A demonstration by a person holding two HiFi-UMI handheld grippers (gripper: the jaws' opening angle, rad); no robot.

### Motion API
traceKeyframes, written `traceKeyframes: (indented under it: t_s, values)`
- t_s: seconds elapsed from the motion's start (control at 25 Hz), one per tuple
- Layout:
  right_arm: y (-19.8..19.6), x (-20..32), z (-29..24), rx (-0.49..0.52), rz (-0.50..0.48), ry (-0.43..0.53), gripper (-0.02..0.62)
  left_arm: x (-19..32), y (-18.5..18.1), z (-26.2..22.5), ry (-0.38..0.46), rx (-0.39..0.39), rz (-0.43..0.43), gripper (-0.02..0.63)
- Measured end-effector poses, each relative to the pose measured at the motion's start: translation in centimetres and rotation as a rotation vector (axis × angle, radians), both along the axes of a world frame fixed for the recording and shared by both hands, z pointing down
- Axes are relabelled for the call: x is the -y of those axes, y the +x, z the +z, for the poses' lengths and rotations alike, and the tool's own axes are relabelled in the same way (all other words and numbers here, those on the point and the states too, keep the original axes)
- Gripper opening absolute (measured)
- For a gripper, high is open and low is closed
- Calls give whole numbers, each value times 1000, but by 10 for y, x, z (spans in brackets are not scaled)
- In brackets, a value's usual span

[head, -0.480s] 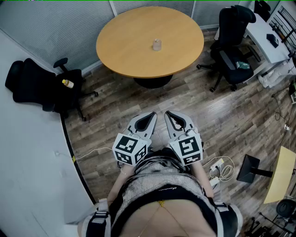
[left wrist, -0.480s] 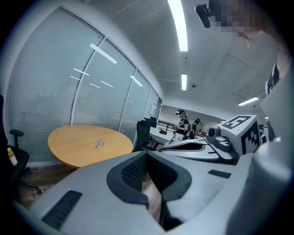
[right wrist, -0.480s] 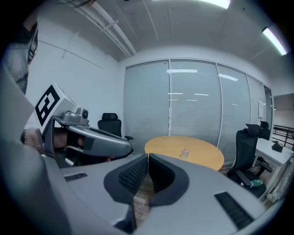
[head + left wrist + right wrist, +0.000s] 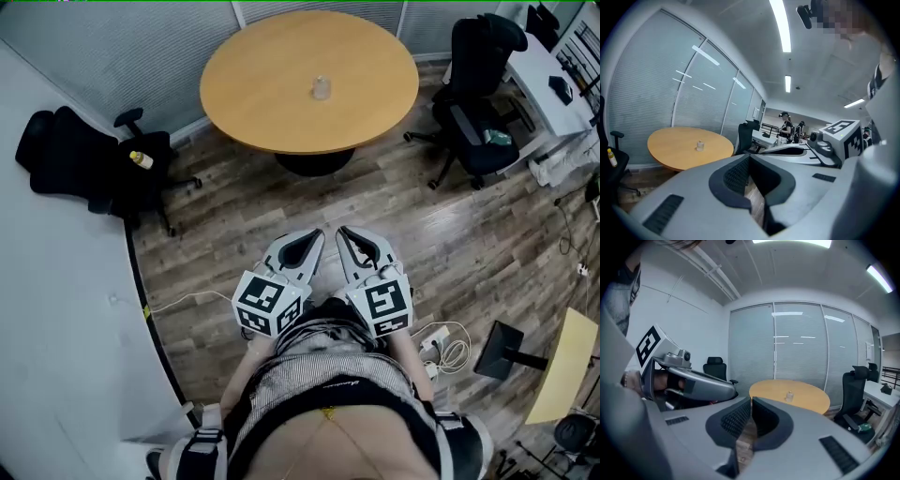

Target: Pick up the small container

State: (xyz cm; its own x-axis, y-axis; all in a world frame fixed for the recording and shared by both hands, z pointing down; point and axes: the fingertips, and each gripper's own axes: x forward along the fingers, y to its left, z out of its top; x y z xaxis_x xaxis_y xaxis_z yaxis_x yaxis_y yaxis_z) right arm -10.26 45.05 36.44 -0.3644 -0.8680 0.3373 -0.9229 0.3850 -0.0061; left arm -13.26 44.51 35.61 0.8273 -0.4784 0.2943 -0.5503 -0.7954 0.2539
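Head view puts the small container [image 4: 322, 88] upright near the middle of the round table [image 4: 262, 103]. It looks pale and translucent with a narrower top; whether anything is inside cannot be told. Left of the table, a small yellowish bottle [image 4: 141, 159] sits on a black office chair [image 4: 84, 173]. Its label is too small to read, and its contents cannot be made out.

The left gripper [image 4: 316, 237] and the right gripper [image 4: 343, 232] are side by side over the plank floor [image 4: 394, 206], well short of the table and pointing towards it. In the left gripper view the jaws are pressed together at the tips with nothing between them, and the container [image 4: 700, 146] shows on the table well beyond them. The right gripper view gives the same: jaws closed on nothing, with the container [image 4: 789, 395] on the table far ahead.

Each gripper's cube bears black-and-white square markers. A line of script on the person's top is too small to read.
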Motion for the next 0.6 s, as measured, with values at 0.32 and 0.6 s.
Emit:
traceKeyframes:
  t_s: [0.32,0.6]
  values:
    - [18,-3,4,-3,-39,6,26,-8,19,11,-31,11,-25,6]
    - [16,20,3,11,-14,23,25,13,19,13,-22,21,-9,6]
